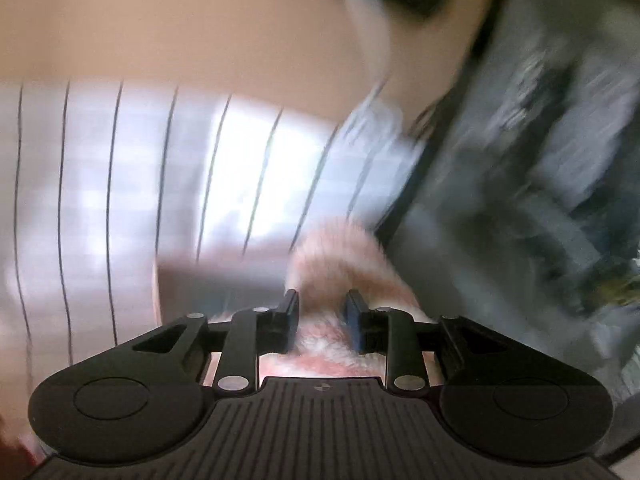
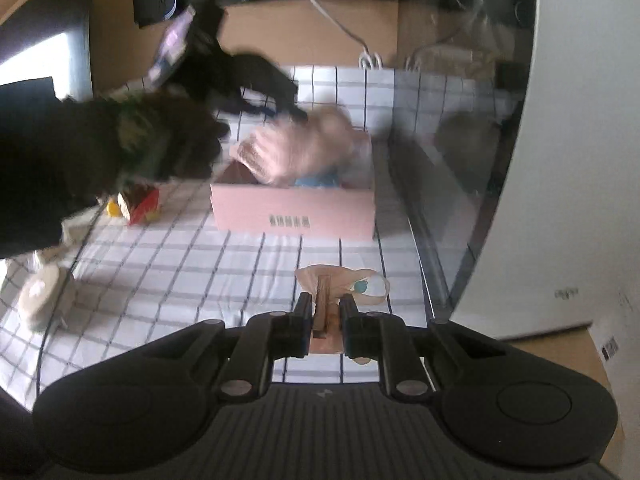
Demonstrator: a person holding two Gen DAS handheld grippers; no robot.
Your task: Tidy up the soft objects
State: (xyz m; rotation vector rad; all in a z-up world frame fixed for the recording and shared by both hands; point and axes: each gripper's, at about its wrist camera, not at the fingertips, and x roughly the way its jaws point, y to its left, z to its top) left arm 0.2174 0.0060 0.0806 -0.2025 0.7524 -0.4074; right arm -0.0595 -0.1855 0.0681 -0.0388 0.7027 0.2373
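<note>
The pink plush toy (image 1: 340, 264), judged light and squashy, is pinched by the left claw (image 1: 322, 322); the right claw (image 2: 325, 322) is pinching a soft doll (image 2: 340, 280) in front of the pink box (image 2: 294, 216).

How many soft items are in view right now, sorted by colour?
Pink: 1, the pink fluffy toy in the left gripper, over the pink box
Blue: 1, the blue soft item inside the box
Beige: 1, the beige soft toy in the right gripper
Cream: 1, the cream plush on the checked cloth
Total: 4
</note>
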